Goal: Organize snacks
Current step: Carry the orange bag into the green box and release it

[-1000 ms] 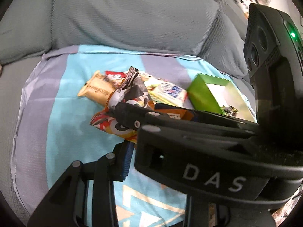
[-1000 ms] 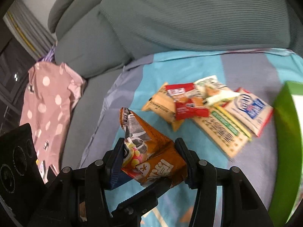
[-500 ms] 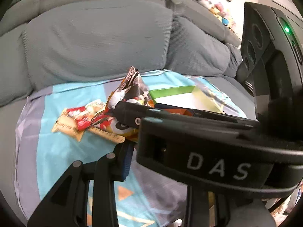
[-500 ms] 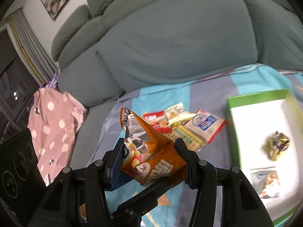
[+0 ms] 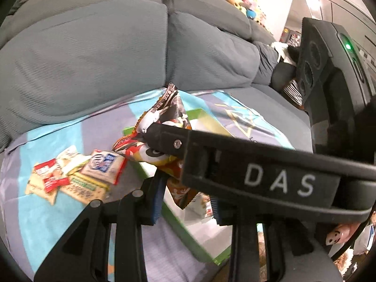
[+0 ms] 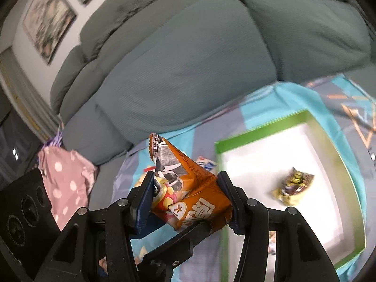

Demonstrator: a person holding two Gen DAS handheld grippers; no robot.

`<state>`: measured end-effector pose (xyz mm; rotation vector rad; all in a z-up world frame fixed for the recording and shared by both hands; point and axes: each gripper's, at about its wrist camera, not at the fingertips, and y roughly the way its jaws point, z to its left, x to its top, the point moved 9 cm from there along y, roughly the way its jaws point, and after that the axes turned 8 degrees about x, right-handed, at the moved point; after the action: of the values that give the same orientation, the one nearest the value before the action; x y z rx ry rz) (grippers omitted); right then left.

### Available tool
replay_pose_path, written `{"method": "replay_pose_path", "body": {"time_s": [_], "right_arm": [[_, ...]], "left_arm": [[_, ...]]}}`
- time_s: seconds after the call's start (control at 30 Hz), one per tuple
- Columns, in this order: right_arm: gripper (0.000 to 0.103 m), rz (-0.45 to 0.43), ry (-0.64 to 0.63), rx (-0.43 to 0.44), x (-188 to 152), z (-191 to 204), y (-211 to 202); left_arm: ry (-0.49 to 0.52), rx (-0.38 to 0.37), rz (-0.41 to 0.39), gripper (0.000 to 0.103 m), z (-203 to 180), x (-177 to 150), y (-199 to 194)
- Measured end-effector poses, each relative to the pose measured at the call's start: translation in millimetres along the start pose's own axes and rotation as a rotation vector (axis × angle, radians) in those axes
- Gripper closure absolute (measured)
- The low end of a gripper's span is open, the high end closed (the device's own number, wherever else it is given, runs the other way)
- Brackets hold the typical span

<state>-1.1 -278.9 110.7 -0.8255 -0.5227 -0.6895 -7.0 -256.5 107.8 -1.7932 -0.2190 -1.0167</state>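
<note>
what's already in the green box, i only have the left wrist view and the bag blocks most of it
Observer: The right wrist view shows a gold and dark wrapped snack lying on the white floor of the green box, with bare floor around it.
Operator: ok and are the right tongs gripping the orange bag on both sides, i only see one finger across it
Observer: Yes. The right tongs are shut on the orange bag, with a pad pressing on each side.
</note>
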Motion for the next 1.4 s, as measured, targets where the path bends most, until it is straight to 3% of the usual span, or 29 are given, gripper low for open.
{"method": "replay_pose_path", "body": {"time_s": [0.3,0.57,1.07,1.23,1.3,1.4], "right_arm": [[0.048,0.017,0.157,-0.029,4,-63,0],[0.047,0.097,0.263,-0.107,-7,-106,18],[0.047,0.167,0.317,-0.168,-18,-126,34],[0.045,0.166,0.313,-0.183,-18,-126,33],[0.041,0.154,0.294,-0.219,-16,-125,29],[0.034,0.119,0.264,-0.272,-11,-125,22]], "left_arm": [[-0.003,-0.062,0.092,0.071,-23,-1,44],[-0.053,-0.108,0.209,0.071,-24,-13,80],[-0.106,-0.136,0.268,0.073,-27,-27,92],[-0.098,-0.109,0.248,0.069,-24,-22,88],[-0.091,-0.093,0.230,0.058,-20,-20,82],[-0.094,-0.097,0.205,0.049,-16,-16,68]]}}
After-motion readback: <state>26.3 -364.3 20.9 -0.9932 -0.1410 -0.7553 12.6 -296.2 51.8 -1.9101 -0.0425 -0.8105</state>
